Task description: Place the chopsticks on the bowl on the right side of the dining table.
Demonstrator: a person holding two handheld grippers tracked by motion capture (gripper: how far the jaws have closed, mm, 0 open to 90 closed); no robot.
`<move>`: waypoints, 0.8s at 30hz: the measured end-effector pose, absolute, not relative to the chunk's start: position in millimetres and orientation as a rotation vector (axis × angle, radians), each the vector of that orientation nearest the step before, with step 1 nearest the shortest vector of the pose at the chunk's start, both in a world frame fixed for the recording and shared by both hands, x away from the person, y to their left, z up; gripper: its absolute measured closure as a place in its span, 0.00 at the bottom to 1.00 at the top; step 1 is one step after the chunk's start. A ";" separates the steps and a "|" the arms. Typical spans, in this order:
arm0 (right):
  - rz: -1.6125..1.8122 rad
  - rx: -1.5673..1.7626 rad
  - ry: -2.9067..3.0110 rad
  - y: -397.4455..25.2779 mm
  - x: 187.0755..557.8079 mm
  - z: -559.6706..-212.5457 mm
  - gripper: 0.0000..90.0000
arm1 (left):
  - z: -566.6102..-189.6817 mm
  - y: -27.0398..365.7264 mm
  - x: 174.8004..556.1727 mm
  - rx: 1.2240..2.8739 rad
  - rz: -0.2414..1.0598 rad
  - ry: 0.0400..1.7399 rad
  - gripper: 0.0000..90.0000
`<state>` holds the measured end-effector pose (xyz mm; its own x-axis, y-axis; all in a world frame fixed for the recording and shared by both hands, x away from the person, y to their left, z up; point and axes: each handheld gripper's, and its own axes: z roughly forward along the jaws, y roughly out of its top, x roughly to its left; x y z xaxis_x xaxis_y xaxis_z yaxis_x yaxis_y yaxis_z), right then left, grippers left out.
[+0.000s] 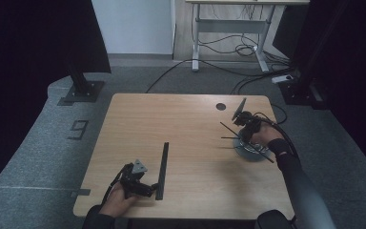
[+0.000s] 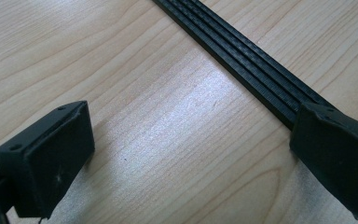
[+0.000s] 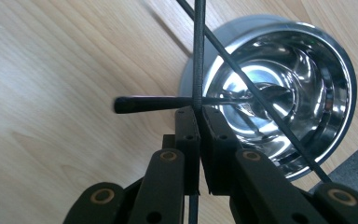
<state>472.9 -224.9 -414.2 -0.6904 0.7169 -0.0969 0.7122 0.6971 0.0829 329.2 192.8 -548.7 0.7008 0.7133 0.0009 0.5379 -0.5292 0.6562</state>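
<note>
At the right of the high view, the right gripper [image 1: 246, 125] is clenched on a thin black rod [image 3: 198, 51], held over a steel bowl [image 1: 250, 151] in which two more rods lie crossed. The held rod should be lowered until its tip is well inside the rim, and only then released, so it is not tipped out. At lower left, the left gripper [image 1: 145, 187] is spread wide, one jaw touching the black strip [image 2: 242, 56].
</note>
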 end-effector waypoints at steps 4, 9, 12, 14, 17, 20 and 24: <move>0.059 1.196 2.775 -233.7 476.3 -422.3 0.95 | -548.7 192.8 329.2 2.267 0.357 0.951 0.00; 0.057 1.202 2.768 -241.9 479.9 -431.0 0.95 | -548.8 192.8 329.2 2.267 0.357 0.950 0.00; 0.040 1.195 2.751 -246.1 481.9 -436.4 0.95 | -548.7 192.8 329.2 2.267 0.357 0.951 0.00; 0.046 1.205 2.747 -248.5 482.7 -439.2 0.95 | -548.7 192.8 329.2 2.268 0.357 0.950 0.00; 0.046 1.204 2.741 -250.6 483.3 -442.6 0.95 | -548.6 192.9 329.2 2.269 0.356 0.951 0.00; 0.058 1.206 2.738 -253.5 484.1 -447.8 0.95 | -548.6 192.9 329.2 2.269 0.356 0.950 0.00; 0.066 1.213 2.733 -255.5 484.6 -452.8 0.95 | -548.6 192.9 329.2 2.269 0.357 0.950 0.00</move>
